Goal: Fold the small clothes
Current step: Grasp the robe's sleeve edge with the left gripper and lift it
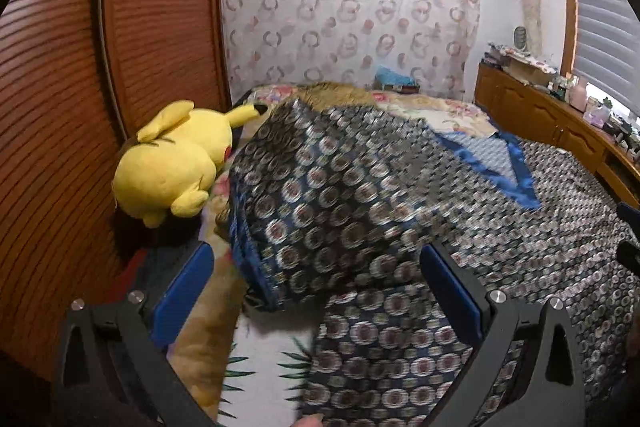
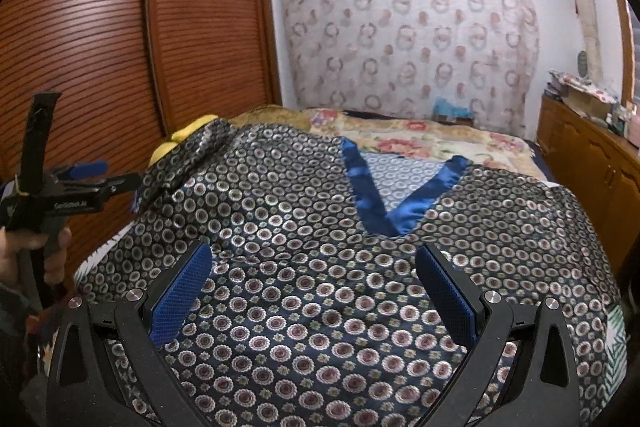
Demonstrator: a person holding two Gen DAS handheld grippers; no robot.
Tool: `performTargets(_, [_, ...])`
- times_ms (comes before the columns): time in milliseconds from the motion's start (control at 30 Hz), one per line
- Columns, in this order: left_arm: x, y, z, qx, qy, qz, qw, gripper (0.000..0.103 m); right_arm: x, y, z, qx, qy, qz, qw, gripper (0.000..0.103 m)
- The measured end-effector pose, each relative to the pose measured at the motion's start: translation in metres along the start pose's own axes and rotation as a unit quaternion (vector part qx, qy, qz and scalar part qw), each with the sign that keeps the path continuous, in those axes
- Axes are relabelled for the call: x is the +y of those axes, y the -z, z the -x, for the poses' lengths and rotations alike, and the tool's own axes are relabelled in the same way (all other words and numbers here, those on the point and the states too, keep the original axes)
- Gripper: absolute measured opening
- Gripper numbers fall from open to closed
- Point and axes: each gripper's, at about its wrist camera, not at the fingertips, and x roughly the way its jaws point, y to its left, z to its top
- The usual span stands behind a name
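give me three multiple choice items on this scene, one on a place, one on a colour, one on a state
1. Where is the yellow plush toy?
A. on the dresser
B. at the bed's left edge by the wooden wardrobe
C. on the floor

2. What colour is the trim at the patterned top's neckline?
A. red
B. green
C. blue

3. How is the right claw?
A. open above the top
B. shut on the top
C. shut on the toy

Answers: B, the toy lies beside the wardrobe door; C, a shiny blue V band shows; A, both pads stand wide apart with nothing pinched.
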Motion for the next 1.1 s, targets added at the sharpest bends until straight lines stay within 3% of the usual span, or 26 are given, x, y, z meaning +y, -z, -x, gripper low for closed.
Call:
performTargets(267, [0.017, 0.007, -0.031, 0.034, -0.001, -0.022, 0.9992, 0.103, 0.013, -0.007, -0.016, 0.013, -0.016, 0.024, 1.0, 0.103])
performTargets(700, [0.028, 0.02, -0.052, 0.091, 0.033, -0.043, 0.9944, 0.088, 0.025, -0.023, -0.028, 0.011, -0.038, 0.041, 0.998, 0.103])
performTargets(767, [0.028, 0.02, -0.054, 0.092, 0.031, -0.042, 0.9944, 0.08, 0.025, -0.021, -0.029, 0.014, -0.039, 0.04, 0.998, 0.103])
performTargets(867, [0.033, 0.02, -0.06, 0.097, 0.035, -0.032, 0.9941, 0.059, 0.023, -0.019, -0.03, 0.017, -0.04, 0.036, 0.998, 0.103])
performTargets(933, [0.034, 0.021, -0.06, 0.097, 0.036, -0.028, 0.9942, 0.033, 0.019, -0.018, -0.03, 0.018, -0.04, 0.032, 0.999, 0.103])
performTargets(1000, [0.036, 0.02, -0.056, 0.085, 0.031, -0.026, 0.9955, 0.019, 0.016, -0.017, -0.03, 0.019, -0.039, 0.028, 0.999, 0.103])
performTargets(1100, [0.042, 0.011, -0.04, 0.053, 0.028, -0.013, 0.9981, 0.011, 0.012, -0.015, -0.029, 0.018, -0.038, 0.023, 0.999, 0.103])
